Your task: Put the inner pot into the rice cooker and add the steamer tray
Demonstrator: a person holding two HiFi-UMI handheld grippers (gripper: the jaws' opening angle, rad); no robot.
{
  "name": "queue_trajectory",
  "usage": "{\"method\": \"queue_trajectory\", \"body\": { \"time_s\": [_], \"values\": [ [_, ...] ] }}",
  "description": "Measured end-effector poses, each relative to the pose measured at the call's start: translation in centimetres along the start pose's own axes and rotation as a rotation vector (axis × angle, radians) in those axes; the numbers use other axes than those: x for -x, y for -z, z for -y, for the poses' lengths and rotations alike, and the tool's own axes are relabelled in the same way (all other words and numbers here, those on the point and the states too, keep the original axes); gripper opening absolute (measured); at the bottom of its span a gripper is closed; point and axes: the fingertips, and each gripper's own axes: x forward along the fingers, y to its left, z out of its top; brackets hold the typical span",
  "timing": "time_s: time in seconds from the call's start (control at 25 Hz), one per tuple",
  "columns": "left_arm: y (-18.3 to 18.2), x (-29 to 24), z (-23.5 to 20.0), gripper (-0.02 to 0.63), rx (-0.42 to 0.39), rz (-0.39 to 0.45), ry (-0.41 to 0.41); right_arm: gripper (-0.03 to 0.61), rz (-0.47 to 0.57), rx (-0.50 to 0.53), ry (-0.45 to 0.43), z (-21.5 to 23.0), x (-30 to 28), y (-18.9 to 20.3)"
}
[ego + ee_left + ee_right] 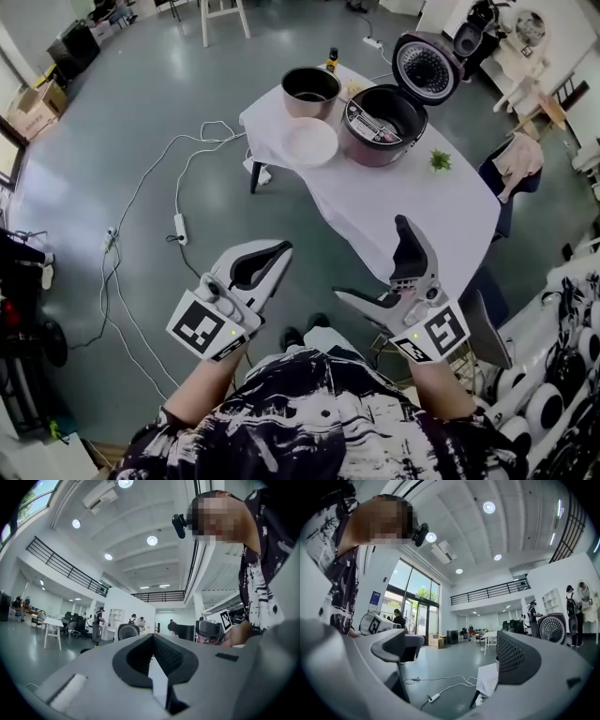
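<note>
On the white-clothed table (422,211) stands the dark red rice cooker (382,125) with its lid (427,66) up and its well bare. To its left the metal inner pot (310,91) stands upright, and the white steamer tray (310,142) lies in front of the pot. Both grippers hang well short of the table, near my body. My left gripper (281,249) (152,637) is shut with nothing in it. My right gripper (370,258) (454,651) is open and holds nothing; a corner of the table (490,679) shows between its fingers.
A small green plant (440,160) sits on the table right of the cooker, and a bottle (332,59) stands behind the pot. White cables and a power strip (179,226) lie on the floor to the left. A chair draped with cloth (517,161) is beside the table's right end.
</note>
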Motion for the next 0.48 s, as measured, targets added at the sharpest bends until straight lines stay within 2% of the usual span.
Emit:
{"method": "queue_trajectory", "body": {
  "time_s": [0.24, 0.48],
  "values": [
    [0.5, -3.0, -5.5, 0.005, -0.002, -0.008, 0.016, 0.554, -0.008, -0.012, 0.022, 3.9, -4.3, 1.9],
    [1.1, -8.7, -11.8, 0.005, -0.035, -0.037, 0.056, 0.554, 0.008, -0.024, 0.064, 10.4, -8.3, 4.0]
  ]
}}
